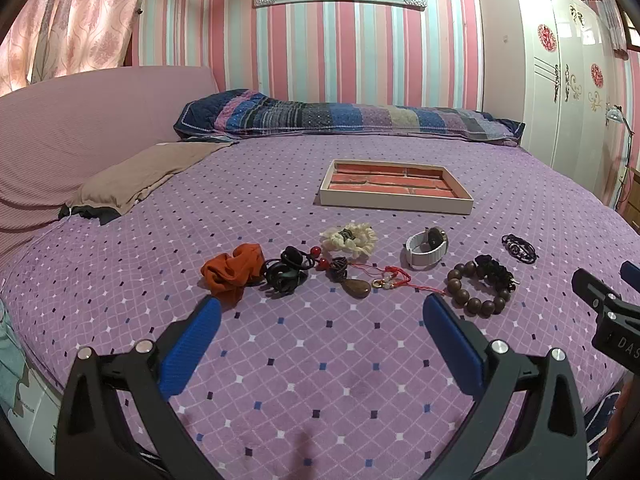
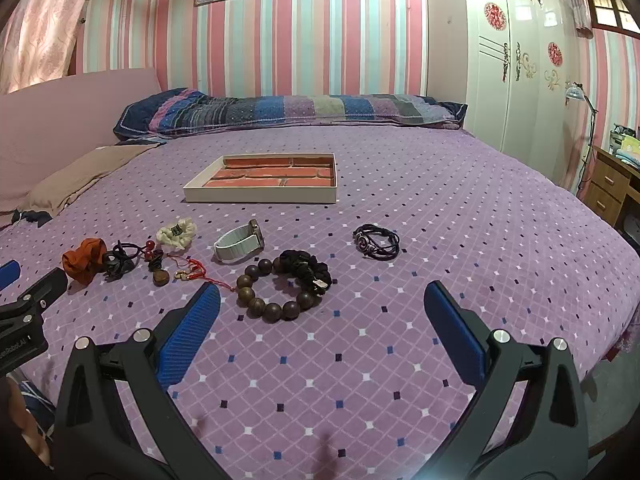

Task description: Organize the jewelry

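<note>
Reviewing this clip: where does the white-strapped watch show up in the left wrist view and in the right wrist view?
Left wrist view: the watch lies right of centre on the bedspread, in front of the tray's near right corner.
Right wrist view: the watch lies left of centre, in front of the tray's near wall.
Shared landmark: the tray with the brick-pattern floor, farther up the bed than the watch in both.

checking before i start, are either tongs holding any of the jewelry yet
Nothing is held. The left tongs and right tongs both stand wide open above the bedspread, short of the jewelry.
</note>
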